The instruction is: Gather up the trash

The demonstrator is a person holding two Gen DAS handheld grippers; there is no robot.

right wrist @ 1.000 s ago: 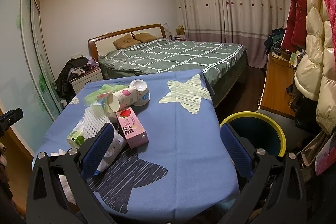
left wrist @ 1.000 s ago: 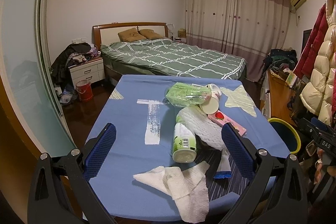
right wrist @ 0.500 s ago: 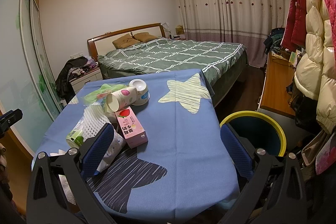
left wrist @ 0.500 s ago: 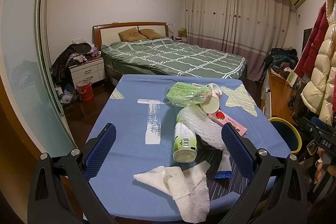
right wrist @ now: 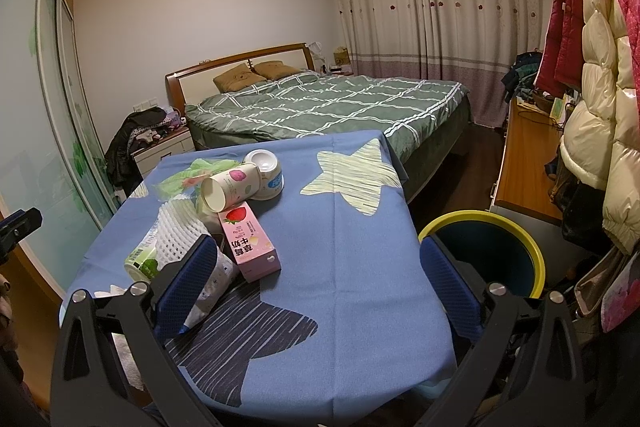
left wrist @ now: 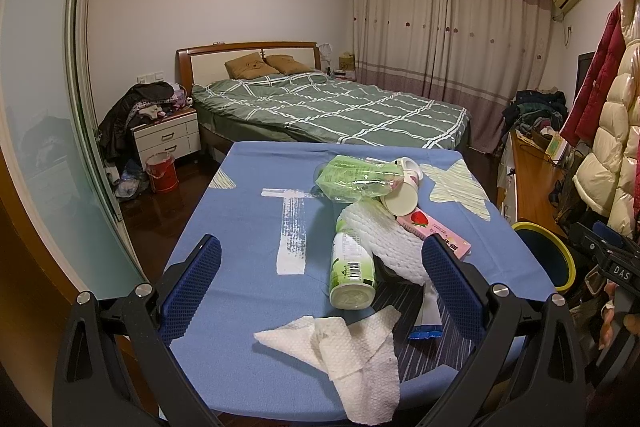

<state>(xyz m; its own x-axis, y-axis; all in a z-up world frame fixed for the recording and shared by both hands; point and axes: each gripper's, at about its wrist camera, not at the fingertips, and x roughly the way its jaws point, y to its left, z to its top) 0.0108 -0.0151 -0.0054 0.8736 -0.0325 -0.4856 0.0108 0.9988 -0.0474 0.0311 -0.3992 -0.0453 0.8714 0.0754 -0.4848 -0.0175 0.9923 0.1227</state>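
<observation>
— Both sets of jaws are standing wide apart and gripping nothing: the left gripper (left wrist: 320, 273) and the right gripper (right wrist: 314, 277) are each hovering at the near edge of the table (right wrist: 360, 267).

— Is anything changing from a second ago?

— Almost nothing. Both views are holding nearly as they were, and no litter is shifting, so I judge collecting is not yet starting.

— What is lying closest?

— A crumpled paper towel (left wrist: 352, 351) is hanging over the near edge. Beyond it a green bottle (left wrist: 352, 269) is lying on its side, touching white foam netting (left wrist: 384, 239). Then a pink carton (right wrist: 250, 247), a tipped paper cup (right wrist: 230, 189) and a green bag (left wrist: 352, 179).

— And the bin?

— A yellow-rimmed bin (right wrist: 486, 253) is sitting on the floor just beside the table's right side.
</observation>
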